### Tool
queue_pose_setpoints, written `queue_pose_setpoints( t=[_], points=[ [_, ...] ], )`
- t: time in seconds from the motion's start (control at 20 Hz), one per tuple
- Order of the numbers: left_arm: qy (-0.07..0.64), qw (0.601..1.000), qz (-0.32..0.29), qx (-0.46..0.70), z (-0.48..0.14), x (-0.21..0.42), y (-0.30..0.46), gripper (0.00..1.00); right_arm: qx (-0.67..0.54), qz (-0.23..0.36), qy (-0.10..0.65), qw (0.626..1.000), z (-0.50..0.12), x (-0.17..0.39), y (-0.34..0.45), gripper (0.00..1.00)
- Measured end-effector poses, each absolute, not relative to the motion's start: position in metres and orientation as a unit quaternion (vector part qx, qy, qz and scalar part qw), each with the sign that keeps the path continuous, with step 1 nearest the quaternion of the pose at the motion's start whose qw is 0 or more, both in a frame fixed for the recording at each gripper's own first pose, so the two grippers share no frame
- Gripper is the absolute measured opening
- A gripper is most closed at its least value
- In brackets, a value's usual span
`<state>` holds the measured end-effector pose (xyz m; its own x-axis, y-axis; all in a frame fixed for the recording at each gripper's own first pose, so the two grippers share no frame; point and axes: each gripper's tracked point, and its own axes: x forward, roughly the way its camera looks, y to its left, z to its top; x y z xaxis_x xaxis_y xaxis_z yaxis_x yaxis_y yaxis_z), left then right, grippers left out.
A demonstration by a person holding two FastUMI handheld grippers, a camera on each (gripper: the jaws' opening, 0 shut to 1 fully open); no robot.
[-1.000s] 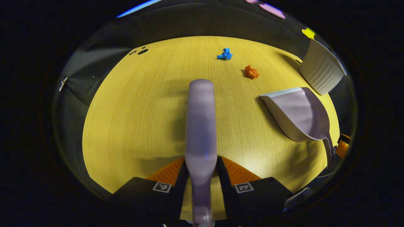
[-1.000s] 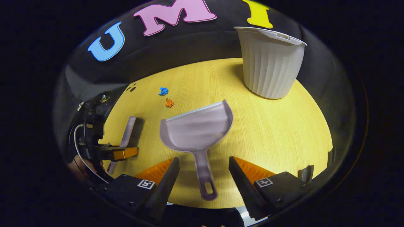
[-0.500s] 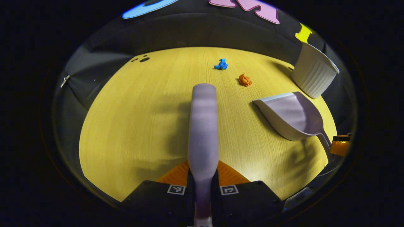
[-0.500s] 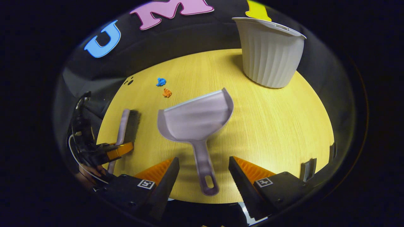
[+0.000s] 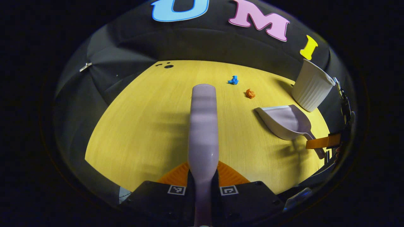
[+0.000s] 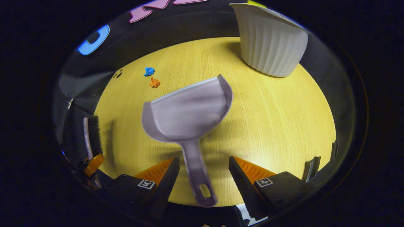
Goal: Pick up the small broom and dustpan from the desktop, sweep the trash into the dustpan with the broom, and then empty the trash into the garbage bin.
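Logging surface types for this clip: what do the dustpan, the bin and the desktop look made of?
Dustpan: smooth pale moulded plastic, probably, with a soft sheen. Bin: white ribbed plastic, matte, by its look. Desktop: yellow wood-grain surface, likely laminate.

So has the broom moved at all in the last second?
Yes. In the right gripper view the broom, clamped by the left gripper, has swung away from the dustpan, towards the table's near left edge.

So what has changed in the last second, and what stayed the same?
The left gripper closed on the broom and raised it off the table. The right gripper stayed open around the dustpan handle. Both paper scraps and the bin kept their places.
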<state>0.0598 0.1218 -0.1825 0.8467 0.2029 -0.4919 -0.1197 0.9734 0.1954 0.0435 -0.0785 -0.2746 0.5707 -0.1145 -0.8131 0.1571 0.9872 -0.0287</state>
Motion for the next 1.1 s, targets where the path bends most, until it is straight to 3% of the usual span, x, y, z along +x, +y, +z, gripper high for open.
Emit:
queue_pose_setpoints(
  t=[0.35,0.55,0.6,0.7,1.1],
  points=[
    [0.251,0.957,0.132,0.062,-0.171,0.038,0.154,0.25,0.019,-0.089,0.478,0.874,-0.298,0.06,-0.067,0.96],
    [0.252,0.956,0.139,0.051,-0.172,0.031,0.158,0.25,0.018,-0.111,0.479,0.871,-0.307,0.07,-0.073,0.77],
    [0.252,0.956,0.139,0.048,-0.171,0.031,0.157,0.25,0.014,-0.114,0.479,0.87,-0.303,0.07,-0.076,0.6],
    [0.255,0.956,0.14,0.042,-0.175,0.032,0.156,0.25,0.013,-0.11,0.482,0.869,-0.304,0.071,-0.076,0.49],
    [0.252,0.959,0.126,0.037,-0.169,0.062,0.134,0.25,-0.022,-0.081,0.477,0.875,-0.306,0.076,-0.073,0.46]
  ],
)
